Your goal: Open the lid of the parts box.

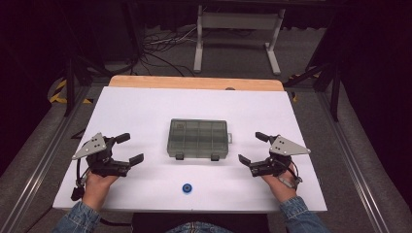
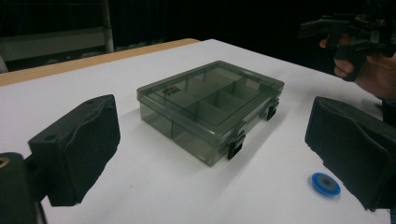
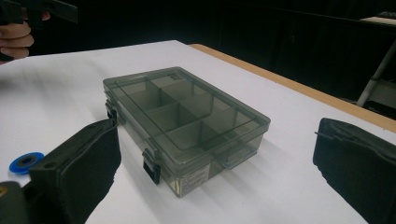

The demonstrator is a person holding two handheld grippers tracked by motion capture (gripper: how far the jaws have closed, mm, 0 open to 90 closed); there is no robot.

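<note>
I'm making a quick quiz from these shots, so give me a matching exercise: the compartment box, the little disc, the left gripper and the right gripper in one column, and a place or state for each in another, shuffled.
Column one:
1. compartment box
2. blue disc
3. left gripper
4. right gripper

Column two:
A. near the table's front edge, between the two hands
B. open, at the box's clip-free side, grasping nothing
C. lid shut, both black clips down, mid-table
D. open, at the box's side with the clear tab, grasping nothing

Pairs: 1-C, 2-A, 3-B, 4-D
</note>
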